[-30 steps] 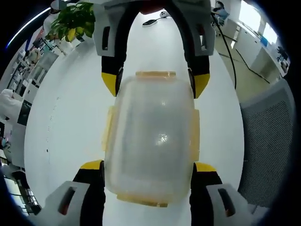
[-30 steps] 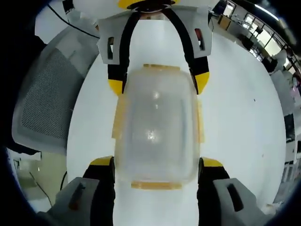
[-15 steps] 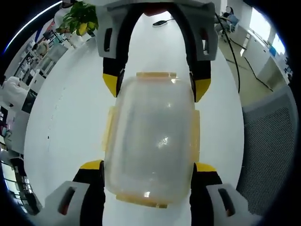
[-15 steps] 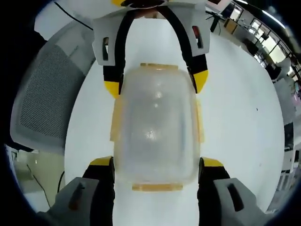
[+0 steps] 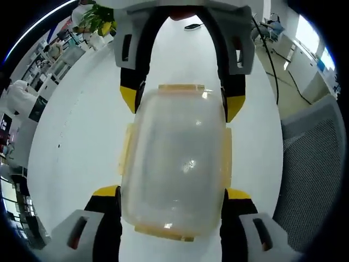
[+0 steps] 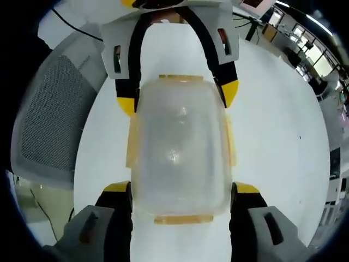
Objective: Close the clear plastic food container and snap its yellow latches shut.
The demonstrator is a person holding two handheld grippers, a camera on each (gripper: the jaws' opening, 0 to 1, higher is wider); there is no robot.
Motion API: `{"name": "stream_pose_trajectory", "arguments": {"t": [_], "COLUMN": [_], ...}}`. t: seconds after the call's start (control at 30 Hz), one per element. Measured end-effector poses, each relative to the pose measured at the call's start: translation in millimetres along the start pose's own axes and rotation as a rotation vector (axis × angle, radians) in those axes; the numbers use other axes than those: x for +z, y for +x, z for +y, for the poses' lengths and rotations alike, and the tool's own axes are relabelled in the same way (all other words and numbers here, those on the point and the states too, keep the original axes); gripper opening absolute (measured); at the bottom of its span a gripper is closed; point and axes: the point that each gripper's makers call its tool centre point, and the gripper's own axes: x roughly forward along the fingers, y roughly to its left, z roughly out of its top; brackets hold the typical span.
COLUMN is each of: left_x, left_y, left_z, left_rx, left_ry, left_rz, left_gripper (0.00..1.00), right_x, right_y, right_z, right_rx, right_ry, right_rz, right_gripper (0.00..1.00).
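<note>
The container (image 5: 174, 164) sits on a white counter (image 5: 71, 158), lid on, caught between the two grippers, which face each other across it.

In the left gripper view, the left gripper (image 5: 172, 194) has its yellow-tipped fingers (image 5: 106, 192) at the near end of the container, one at each near corner, close against the side walls. The right gripper (image 5: 181, 101) comes in from the top of that view, and its fingers (image 5: 130, 97) flank the far end in the same way. Whether any finger truly presses the plastic or only stands just beside it, I cannot tell; both pairs look spread to the container's width, so each gripper seems clasped around its end rather than released.

The right gripper view shows the mirror of this: the right gripper (image 6: 180, 191) at the near corners, the left gripper at the far corners (image 6: 177, 98).

Yellow latches (image 5: 180, 87) show on all four sides. The end latches (image 6: 182, 219) lie flat along the rim; the side latches (image 6: 228, 143) run down the long walls, between the two pairs of fingers and not touched by them. Whether each is snapped home cannot be told.

A grey mesh chair (image 5: 313, 164) stands beside the counter, a black cable (image 5: 267, 60) trails across the floor, and a potted plant (image 5: 98, 19) stands at the counter's far edge.
</note>
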Motion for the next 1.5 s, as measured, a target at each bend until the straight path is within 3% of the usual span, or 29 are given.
{"name": "stream_pose_trajectory", "arguments": {"t": [0.5, 0.83, 1.23, 1.5], "left_x": [-32.3, -64.5, -84.1, -90.6], "left_y": [-11, -21, -25, -27], "left_z": [12.4, 26.0, 40.5, 48.5], "left_rx": [-0.006, -0.026, -0.061, -0.076], "left_ry": [0.001, 0.052, 0.080, 0.120], "left_rz": [-0.023, -0.027, -0.056, -0.074], "left_gripper": [0.71, 0.71, 0.73, 0.73], "right_x": [35.9, 68.7, 90.1, 97.9], "right_y": [16, 30, 41, 44], "right_z": [-7, -13, -20, -26], "right_rx": [-0.006, -0.013, -0.014, -0.038], "right_ry": [0.033, 0.101, 0.167, 0.209], "right_rz": [0.009, -0.007, 0.048, 0.045], "right_gripper": [0.72, 0.73, 0.75, 0.75]}}
